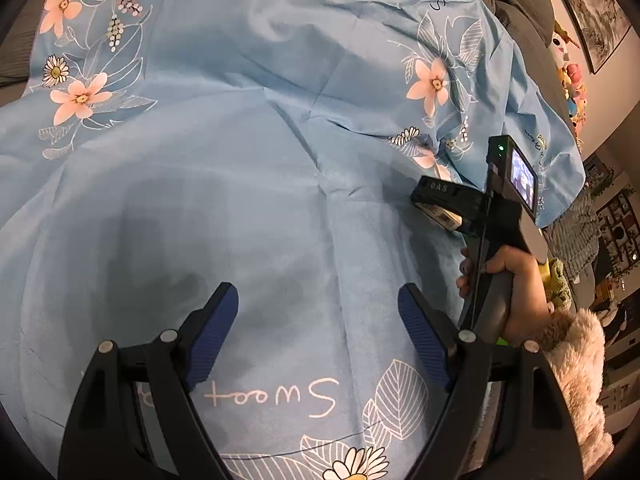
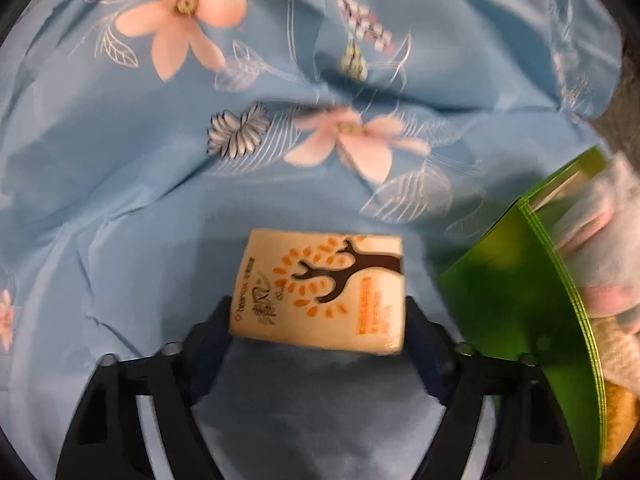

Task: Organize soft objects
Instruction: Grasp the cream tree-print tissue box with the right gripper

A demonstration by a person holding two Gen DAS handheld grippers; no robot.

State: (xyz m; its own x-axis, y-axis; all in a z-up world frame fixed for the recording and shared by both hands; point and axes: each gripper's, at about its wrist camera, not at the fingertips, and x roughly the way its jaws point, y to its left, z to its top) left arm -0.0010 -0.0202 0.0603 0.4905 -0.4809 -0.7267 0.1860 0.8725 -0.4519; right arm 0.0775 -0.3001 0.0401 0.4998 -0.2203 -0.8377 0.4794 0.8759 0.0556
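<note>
A cream tissue pack [image 2: 320,288] with a brown tree print sits crosswise between the fingers of my right gripper [image 2: 318,312]. Both pads touch its ends, so the gripper is shut on it, low over the blue flowered sheet [image 2: 120,184]. In the left wrist view the right gripper [image 1: 434,206] appears from the side at the right, with the tissue pack [image 1: 440,216] at its tip and a hand [image 1: 516,280] on its handle. My left gripper [image 1: 318,312] hangs open over the sheet [image 1: 240,160], above the word "Sweet", with nothing between its fingers.
A green open box [image 2: 516,280] holding pink and white soft cloths stands just right of the right gripper. A fluffy cream sleeve [image 1: 580,360] covers the wrist. Grey sofa cushions [image 1: 520,4], plush toys [image 1: 568,68] and framed pictures lie beyond the sheet's far right edge.
</note>
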